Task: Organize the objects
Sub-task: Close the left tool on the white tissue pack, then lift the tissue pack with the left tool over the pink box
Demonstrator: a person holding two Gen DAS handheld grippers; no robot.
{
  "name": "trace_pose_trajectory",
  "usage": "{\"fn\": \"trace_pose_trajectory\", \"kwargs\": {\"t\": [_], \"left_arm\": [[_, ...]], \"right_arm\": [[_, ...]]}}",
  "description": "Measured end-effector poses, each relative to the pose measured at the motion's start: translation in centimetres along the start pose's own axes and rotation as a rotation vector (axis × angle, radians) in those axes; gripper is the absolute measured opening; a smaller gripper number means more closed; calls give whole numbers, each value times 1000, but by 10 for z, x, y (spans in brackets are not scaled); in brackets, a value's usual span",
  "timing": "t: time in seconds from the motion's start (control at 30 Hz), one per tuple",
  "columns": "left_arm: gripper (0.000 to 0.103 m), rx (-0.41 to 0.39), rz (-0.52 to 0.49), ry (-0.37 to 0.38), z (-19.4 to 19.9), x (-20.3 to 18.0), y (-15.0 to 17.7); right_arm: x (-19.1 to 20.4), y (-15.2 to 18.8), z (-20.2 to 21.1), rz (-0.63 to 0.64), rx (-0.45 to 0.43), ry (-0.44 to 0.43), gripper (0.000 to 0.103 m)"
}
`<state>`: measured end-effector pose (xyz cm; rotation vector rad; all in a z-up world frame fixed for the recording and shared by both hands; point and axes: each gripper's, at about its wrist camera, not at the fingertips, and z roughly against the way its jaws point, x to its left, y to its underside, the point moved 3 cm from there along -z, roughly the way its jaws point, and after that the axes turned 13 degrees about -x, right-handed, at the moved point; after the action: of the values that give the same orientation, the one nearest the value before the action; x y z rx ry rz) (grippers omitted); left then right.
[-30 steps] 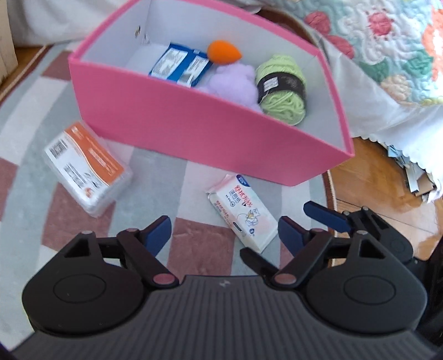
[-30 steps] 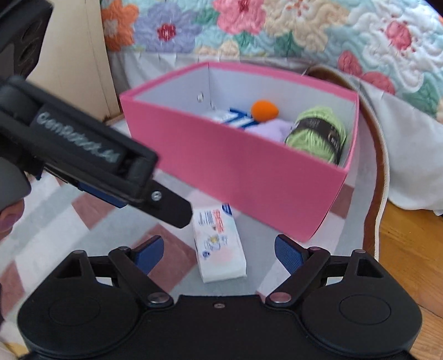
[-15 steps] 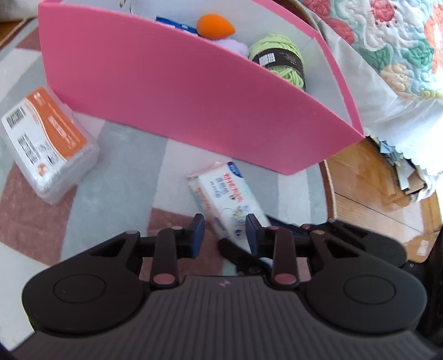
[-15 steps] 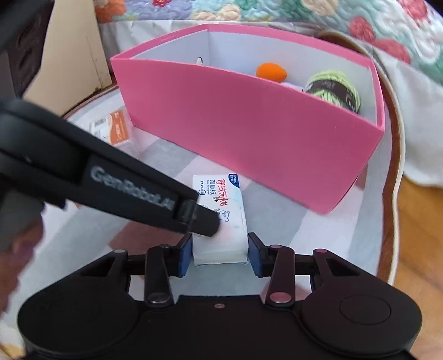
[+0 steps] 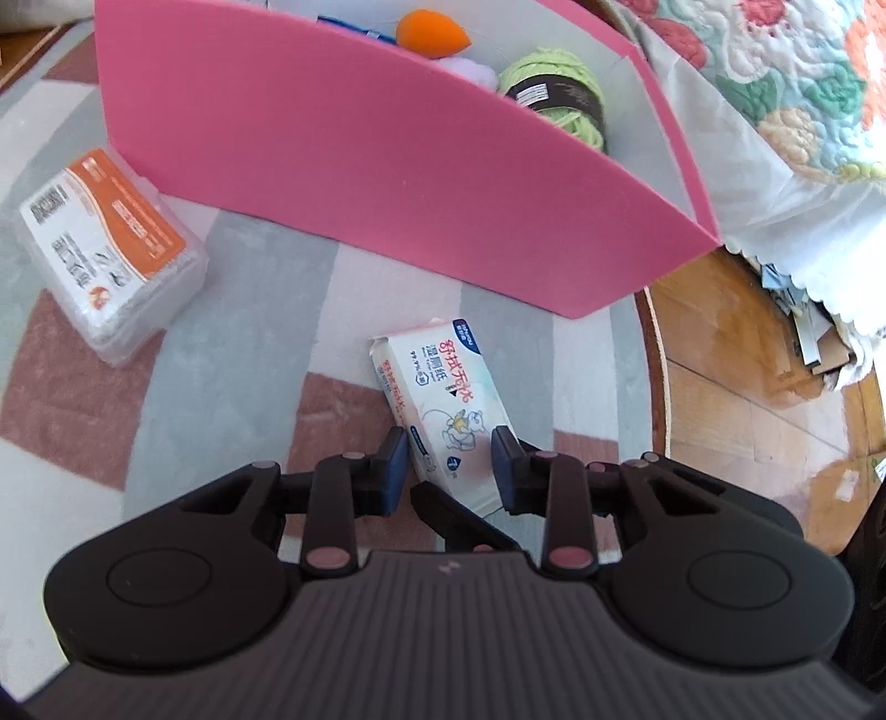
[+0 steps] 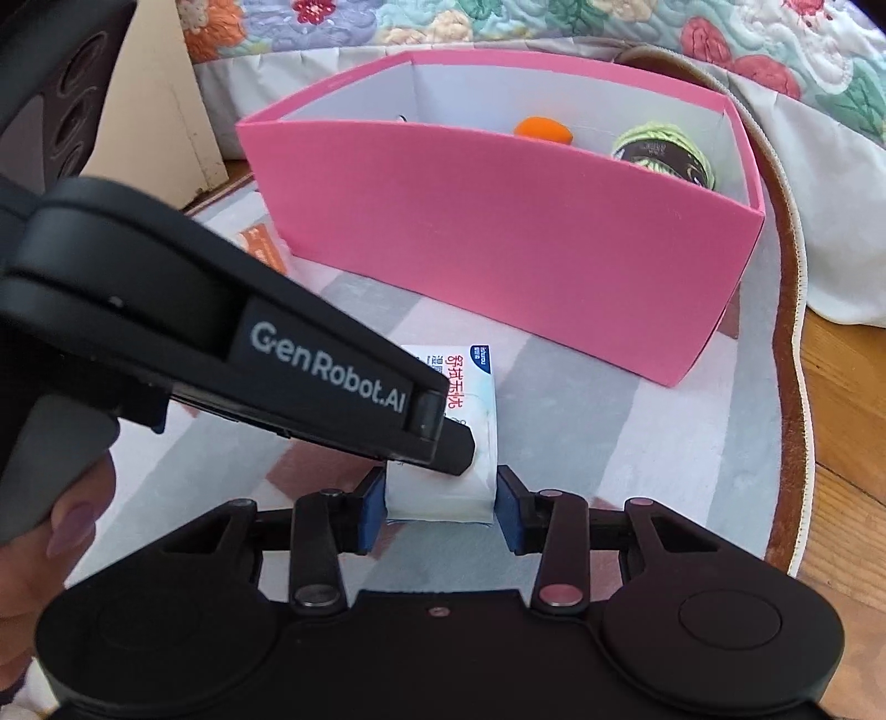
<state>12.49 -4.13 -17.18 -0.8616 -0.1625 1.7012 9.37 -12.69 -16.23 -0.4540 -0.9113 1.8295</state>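
My right claw had closed on the near end of the wipes pack, a blue pad pressed to each side of it. The pack lay flat on the rug, just in front of the pink box, which stood at twelve o'clock from it.

My left claw was narrow, its pads on either side of the same pack. The left pad looked to be touching the wrapper; whether the right one touched, I could not tell. From the right camera the left tool crossed in from nine o'clock, its tip over the pack's top face.

In the left view the box filled the field from eleven to one o'clock. Over its near wall showed an orange sponge, a lilac puff and a ball of green yarn with a dark band. A clear case with an orange label lay on the rug at ten o'clock, apart from the box. A floral quilt hung at two o'clock, with wood floor at three.
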Motion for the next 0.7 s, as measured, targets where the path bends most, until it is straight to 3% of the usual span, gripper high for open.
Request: {"fn": "trace_pose_trajectory", "kwargs": {"t": [0.37,0.7], "left_arm": [[32,0,-56,-3,73,-23,-12],[32,-65,-107,2,137,-46,-26]], "right_arm": [[32,-25,65,23,-33,-59,46],[46,-63,104,85,-108,-110,46]]}}
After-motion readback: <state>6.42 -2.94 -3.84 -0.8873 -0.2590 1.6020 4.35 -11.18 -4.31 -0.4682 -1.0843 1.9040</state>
